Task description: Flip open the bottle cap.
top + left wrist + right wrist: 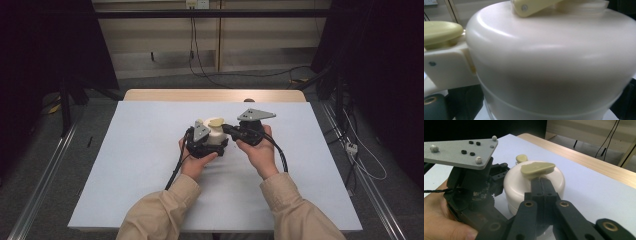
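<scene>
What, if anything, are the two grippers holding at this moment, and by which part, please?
The left gripper clasps the white container around its body, though its fingers are hidden. The right gripper, fingers shut, rests just under the yellow-green lid handle; a grip there cannot be told.

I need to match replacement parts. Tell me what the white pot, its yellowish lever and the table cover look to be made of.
White pot: probably moulded plastic, smooth and semi-glossy, with soft highlights along its shoulder.
Yellowish lever: likely plastic too, duller, pinned by a small rivet.
Table cover: matte pale sheet with no glare, maybe paper or thin foam; wood-look edge behind.
</scene>
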